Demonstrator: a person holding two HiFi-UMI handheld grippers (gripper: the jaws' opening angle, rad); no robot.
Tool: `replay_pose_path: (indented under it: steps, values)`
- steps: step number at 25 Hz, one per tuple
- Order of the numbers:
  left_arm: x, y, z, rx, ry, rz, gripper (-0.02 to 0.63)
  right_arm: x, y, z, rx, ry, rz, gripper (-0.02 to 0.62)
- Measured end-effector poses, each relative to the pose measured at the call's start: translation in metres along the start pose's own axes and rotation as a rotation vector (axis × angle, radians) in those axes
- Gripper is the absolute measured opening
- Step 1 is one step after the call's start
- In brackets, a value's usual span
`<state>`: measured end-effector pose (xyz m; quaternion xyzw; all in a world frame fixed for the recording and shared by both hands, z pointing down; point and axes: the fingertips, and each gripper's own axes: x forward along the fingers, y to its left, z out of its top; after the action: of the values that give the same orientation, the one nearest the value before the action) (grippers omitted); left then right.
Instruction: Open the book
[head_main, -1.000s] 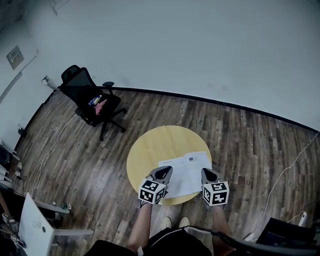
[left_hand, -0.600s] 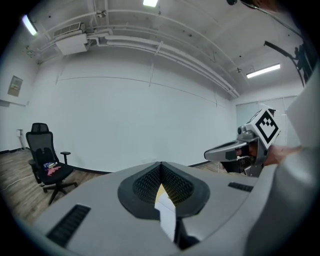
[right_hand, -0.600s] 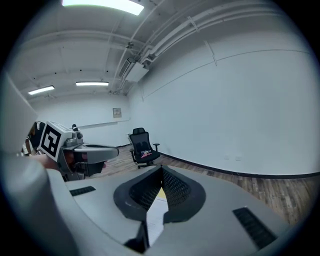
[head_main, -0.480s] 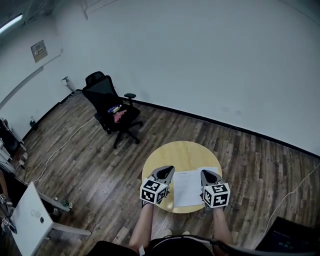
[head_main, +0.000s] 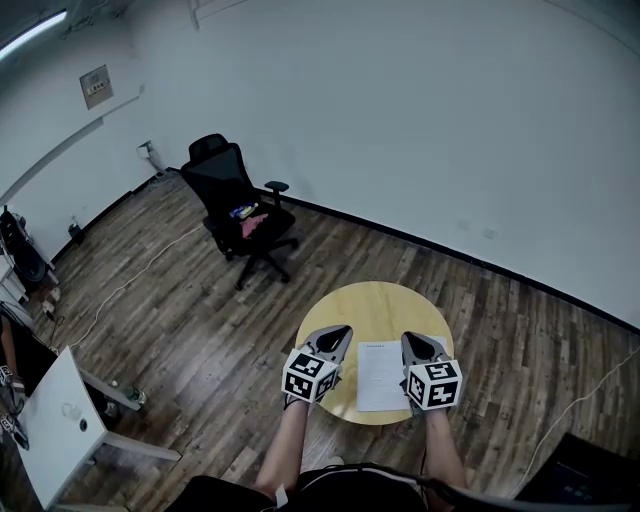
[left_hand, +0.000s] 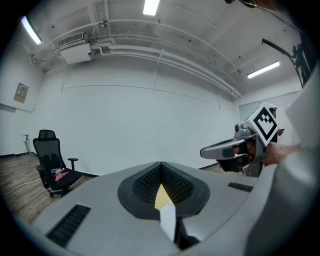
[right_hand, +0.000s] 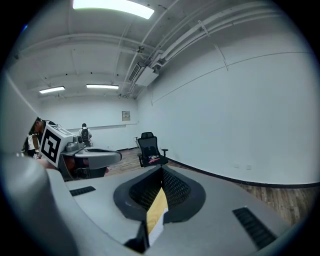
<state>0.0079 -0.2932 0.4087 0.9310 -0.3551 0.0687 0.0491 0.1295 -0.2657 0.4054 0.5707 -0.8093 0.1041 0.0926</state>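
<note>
Head view: the white book (head_main: 380, 376) lies flat on the round yellow table (head_main: 371, 300), toward its 6 o'clock edge, with the left gripper (head_main: 338, 333) at the book's 9 o'clock and the right gripper (head_main: 412, 341) at its 3 o'clock. In the two gripper views each gripper's jaws are pressed together at the tips, clamping nothing. A black office chair (head_main: 238, 205) stands on the wooden floor (head_main: 180, 320) at the table's 10 o'clock, well apart from it.
</note>
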Motion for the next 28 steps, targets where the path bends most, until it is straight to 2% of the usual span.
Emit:
replay_pose_path:
  steps: [28]
  values:
    - [0.0048, -0.007, 0.0008, 0.009, 0.011, -0.011, 0.0, -0.002, -0.0036, -0.0003, 0.011, 0.006, 0.023, 0.006]
